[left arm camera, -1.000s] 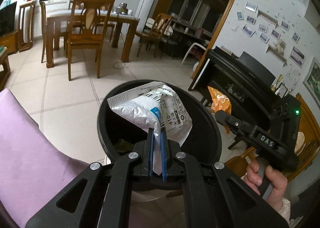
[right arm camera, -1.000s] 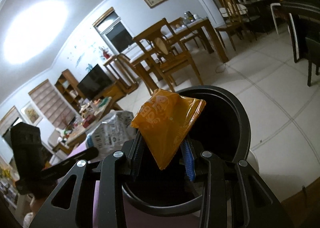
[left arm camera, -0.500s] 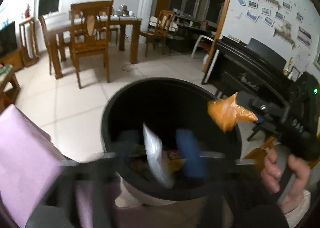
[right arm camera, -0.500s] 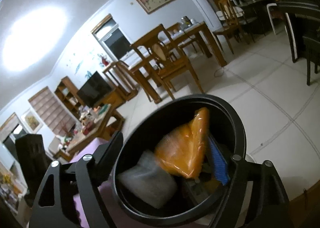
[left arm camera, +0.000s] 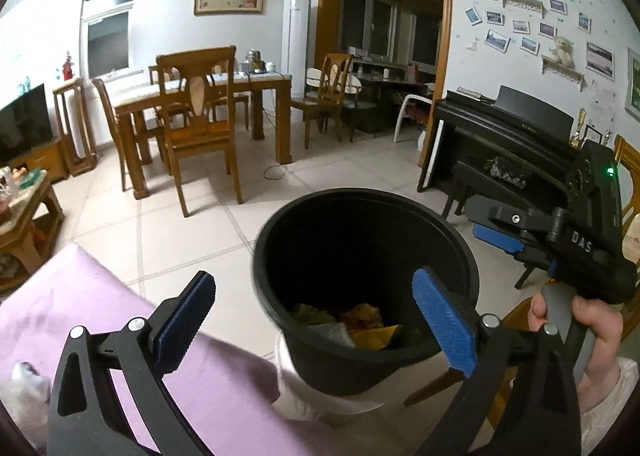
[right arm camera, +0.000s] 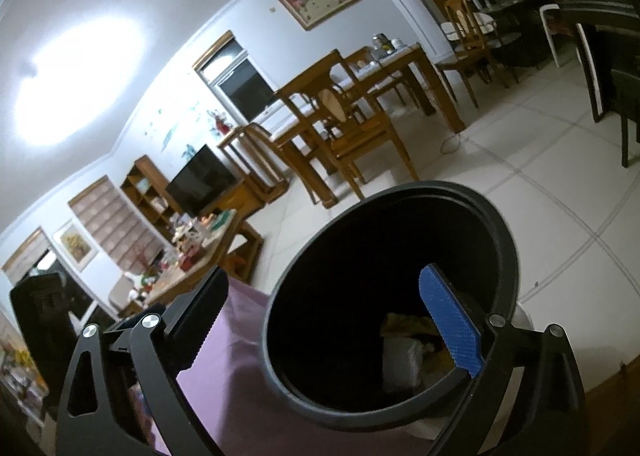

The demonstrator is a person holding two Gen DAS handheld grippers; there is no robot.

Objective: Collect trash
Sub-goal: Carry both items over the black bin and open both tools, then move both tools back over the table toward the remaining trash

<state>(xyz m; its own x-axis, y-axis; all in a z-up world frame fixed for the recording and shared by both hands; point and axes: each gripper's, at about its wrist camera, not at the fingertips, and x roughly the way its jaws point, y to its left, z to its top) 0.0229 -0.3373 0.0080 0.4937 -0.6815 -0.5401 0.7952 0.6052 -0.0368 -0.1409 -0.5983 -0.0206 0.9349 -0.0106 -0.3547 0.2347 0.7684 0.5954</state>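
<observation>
A black trash bin (left arm camera: 360,199) stands on the floor beside a purple-covered surface (left arm camera: 80,308); it also shows in the right wrist view (right arm camera: 400,195). Trash lies at its bottom: yellow and orange wrappers (left arm camera: 368,320) and a grey-white bag (right arm camera: 400,356). My left gripper (left arm camera: 316,320) is open and empty, just above the bin's near rim. My right gripper (right arm camera: 332,328) is open and empty over the bin's mouth. In the left wrist view the right gripper (left arm camera: 496,232) sits at the bin's right, held by a hand (left arm camera: 592,340).
A dark piano (left arm camera: 504,143) stands to the right of the bin. A wooden dining table (left arm camera: 192,99) with chairs is farther back on the tiled floor. A cluttered low table (right arm camera: 192,256) and a TV (right arm camera: 200,183) are to the left. A crumpled plastic bag (left arm camera: 24,388) lies on the purple surface.
Both grippers opened. The grey-white bag left my left gripper and the orange wrapper left my right gripper; both now lie in the bin. Both grippers pulled back slightly.
</observation>
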